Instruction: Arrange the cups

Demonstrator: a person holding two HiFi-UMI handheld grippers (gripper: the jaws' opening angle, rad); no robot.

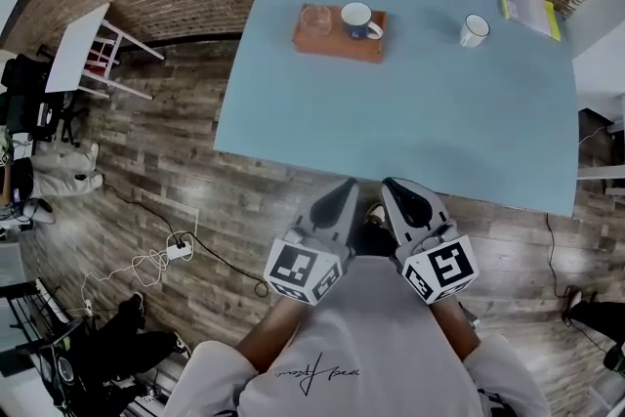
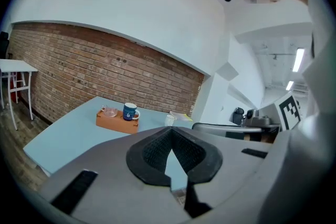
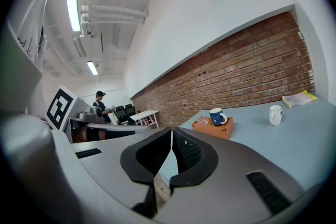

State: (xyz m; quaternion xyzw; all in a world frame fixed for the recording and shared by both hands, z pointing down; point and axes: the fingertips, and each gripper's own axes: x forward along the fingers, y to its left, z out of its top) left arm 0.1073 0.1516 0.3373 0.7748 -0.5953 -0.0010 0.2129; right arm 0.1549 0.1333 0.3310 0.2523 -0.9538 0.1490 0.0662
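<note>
Head view: left gripper (image 1: 344,191) and right gripper (image 1: 391,189) hover shut and empty by the pale blue table's (image 1: 391,117) near edge. Across it, a blue mug (image 1: 358,20) and clear glass (image 1: 315,19) sit on a wooden block (image 1: 337,45), with a white mug (image 1: 474,30) well apart. Left gripper view: the blue mug reads "6"; ribbed black pads meet. Right gripper view: pads together, nothing between.

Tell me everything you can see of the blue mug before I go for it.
The blue mug is dark blue outside, white inside, glazed like ceramic, with a white mark on its side and one handle. It stands upright and looks empty, on the right half of the wooden block, beside a clear glass.
</note>
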